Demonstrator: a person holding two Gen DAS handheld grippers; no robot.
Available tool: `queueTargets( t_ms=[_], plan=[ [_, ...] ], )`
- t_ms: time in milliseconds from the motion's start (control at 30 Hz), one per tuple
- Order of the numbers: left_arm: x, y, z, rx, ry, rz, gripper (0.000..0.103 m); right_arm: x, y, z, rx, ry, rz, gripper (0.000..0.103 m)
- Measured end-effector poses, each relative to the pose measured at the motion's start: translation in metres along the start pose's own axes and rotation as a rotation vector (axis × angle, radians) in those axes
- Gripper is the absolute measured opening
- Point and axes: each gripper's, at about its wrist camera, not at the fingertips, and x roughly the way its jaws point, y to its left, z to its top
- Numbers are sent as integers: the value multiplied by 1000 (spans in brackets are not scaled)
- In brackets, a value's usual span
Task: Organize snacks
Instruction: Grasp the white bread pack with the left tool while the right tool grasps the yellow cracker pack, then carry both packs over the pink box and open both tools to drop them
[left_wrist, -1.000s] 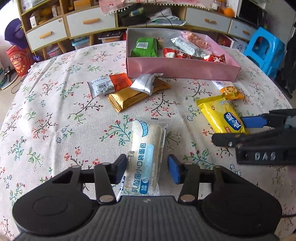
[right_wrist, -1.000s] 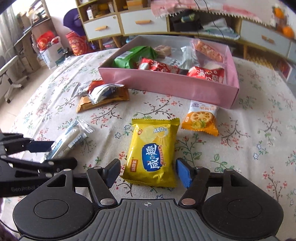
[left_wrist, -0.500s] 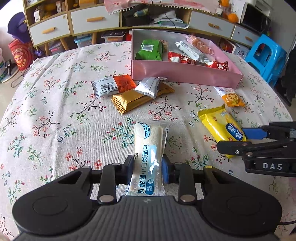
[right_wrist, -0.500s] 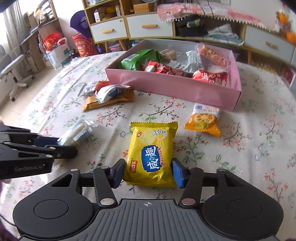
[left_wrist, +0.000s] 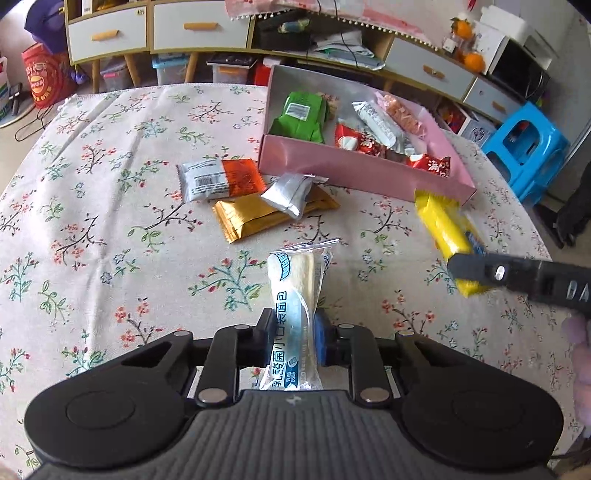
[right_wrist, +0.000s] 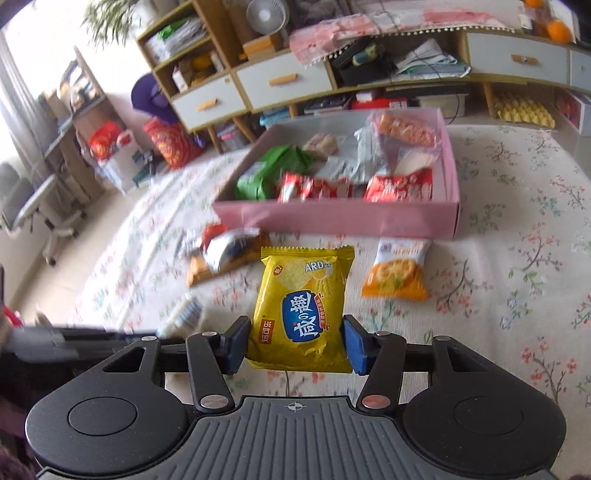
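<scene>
My left gripper (left_wrist: 293, 341) is shut on a white and blue bread packet (left_wrist: 295, 306) and holds it above the floral tablecloth. My right gripper (right_wrist: 293, 345) is shut on a yellow cracker packet (right_wrist: 303, 310), lifted off the table; the packet also shows in the left wrist view (left_wrist: 445, 229), held by the right gripper (left_wrist: 476, 267). The pink box (left_wrist: 354, 173) with several snacks in it stands at the far side, also in the right wrist view (right_wrist: 332, 218).
On the cloth lie an orange and white packet (left_wrist: 218, 179), a gold packet (left_wrist: 251, 218) with a silver packet (left_wrist: 290, 194) on it, and an orange cracker packet (right_wrist: 397, 273). A blue stool (left_wrist: 528, 151) stands at the right. Drawers and shelves stand behind the table.
Both grippers have closed tighter on their packets and lifted them off the table. The view has risen and moved toward the pink box.
</scene>
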Motion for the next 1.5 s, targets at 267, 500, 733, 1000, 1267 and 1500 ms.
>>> queueTargets(
  t_ms=[267,500,733,1000,1267,1500],
  plan=[
    [-1,-6,28,-55,-39,-44,19,-4,-30,41,109,-65,0,53],
    [7,-26,68,-61,-89,-82,18,13,-62,81,177,-107,-45,53],
    [29,-40,103,-65,-104,-108,18,34,-95,102,295,-150,4,53],
    [62,-47,136,-43,-120,-126,18,61,-114,110,346,-141,41,53],
    [94,-53,158,-9,-116,-109,18,81,-125,113,380,-125,45,53],
    [107,-52,162,-2,-101,-56,18,89,-127,114,391,-122,59,54]
  ],
)
